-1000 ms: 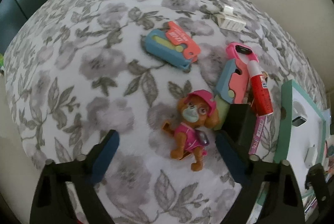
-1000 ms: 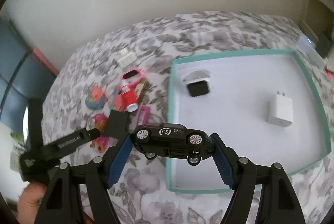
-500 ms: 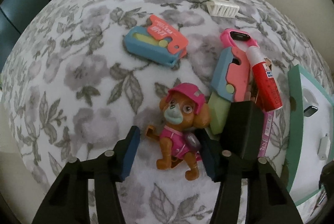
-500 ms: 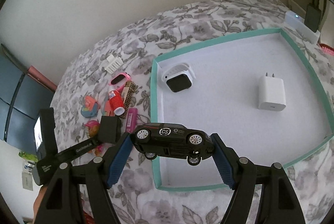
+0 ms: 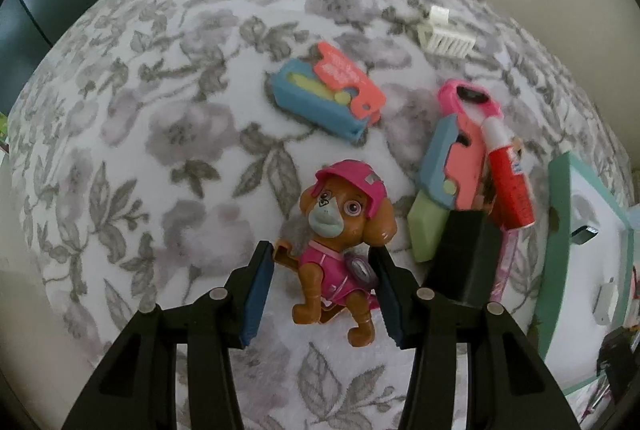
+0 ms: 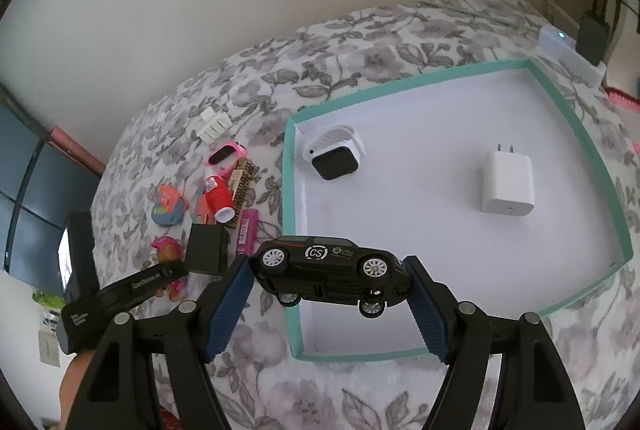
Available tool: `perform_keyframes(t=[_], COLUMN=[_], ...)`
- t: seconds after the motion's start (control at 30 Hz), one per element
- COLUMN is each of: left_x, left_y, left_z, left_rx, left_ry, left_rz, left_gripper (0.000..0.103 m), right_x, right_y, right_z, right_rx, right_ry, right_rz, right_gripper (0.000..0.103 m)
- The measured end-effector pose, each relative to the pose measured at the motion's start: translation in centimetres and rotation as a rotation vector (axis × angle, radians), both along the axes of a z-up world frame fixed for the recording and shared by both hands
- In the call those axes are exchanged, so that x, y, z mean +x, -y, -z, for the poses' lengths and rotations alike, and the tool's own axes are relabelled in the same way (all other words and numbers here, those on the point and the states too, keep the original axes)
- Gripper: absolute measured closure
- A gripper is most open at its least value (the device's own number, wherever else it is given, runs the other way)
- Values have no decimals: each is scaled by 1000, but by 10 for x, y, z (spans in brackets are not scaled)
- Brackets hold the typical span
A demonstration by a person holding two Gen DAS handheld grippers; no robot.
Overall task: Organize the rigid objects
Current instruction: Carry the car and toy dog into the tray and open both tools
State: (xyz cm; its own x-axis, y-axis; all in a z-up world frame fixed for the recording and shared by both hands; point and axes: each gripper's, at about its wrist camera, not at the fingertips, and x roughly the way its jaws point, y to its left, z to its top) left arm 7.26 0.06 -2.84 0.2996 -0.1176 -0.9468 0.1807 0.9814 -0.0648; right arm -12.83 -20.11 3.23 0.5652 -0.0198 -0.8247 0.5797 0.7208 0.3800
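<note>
A brown toy dog in a pink outfit and cap [image 5: 340, 238] lies on the floral bedspread. My left gripper [image 5: 323, 294] has closed around its body, the blue pads touching both sides. The dog also shows in the right wrist view [image 6: 168, 250]. My right gripper [image 6: 328, 304] is shut on a black toy car [image 6: 330, 272], held above the near left corner of the teal-rimmed white tray [image 6: 289, 189]. The tray holds a white smartwatch [image 6: 334, 153] and a white charger plug [image 6: 507, 185].
On the bedspread beside the dog lie a blue and coral toy [image 5: 328, 95], a second blue and coral toy [image 5: 450, 165], a red glue bottle [image 5: 508, 177], a pink watch [image 5: 468, 99] and a white hair clip [image 5: 444, 35]. A black block [image 5: 464, 258] sits at the tray's edge [image 5: 560, 230].
My left gripper has moved forward over the toy dog and narrowed from wide open until its pads touch it. My right gripper has risen a little and kept hold of the car.
</note>
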Motion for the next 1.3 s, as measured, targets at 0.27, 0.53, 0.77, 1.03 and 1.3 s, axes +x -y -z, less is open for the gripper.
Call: perform_keyframes(t=[0.27, 0.53, 0.77, 1.03, 1.3], left_x=[-31, -68, -112, -153, -175], left_y=[11, 59, 109, 156, 178], left_z=[-46, -61, -61, -55, -40], left_rx=[-47, -40, -28, 1, 44], left_ry=[120, 169, 208, 258, 248], left_rz=[99, 295, 493, 677, 765], left_gripper=[53, 52, 52, 52, 52], right_x=[-11, -27, -50, -65, -68], right_y=[13, 37, 63, 80, 81], right_z=[-5, 7, 23, 31, 36], right_rx=[-22, -2, 43, 49, 54], right_ry=[-20, -63, -105, -133, -150], right_rz=[33, 95, 197, 258, 260], right_gripper=[26, 26, 26, 26, 25])
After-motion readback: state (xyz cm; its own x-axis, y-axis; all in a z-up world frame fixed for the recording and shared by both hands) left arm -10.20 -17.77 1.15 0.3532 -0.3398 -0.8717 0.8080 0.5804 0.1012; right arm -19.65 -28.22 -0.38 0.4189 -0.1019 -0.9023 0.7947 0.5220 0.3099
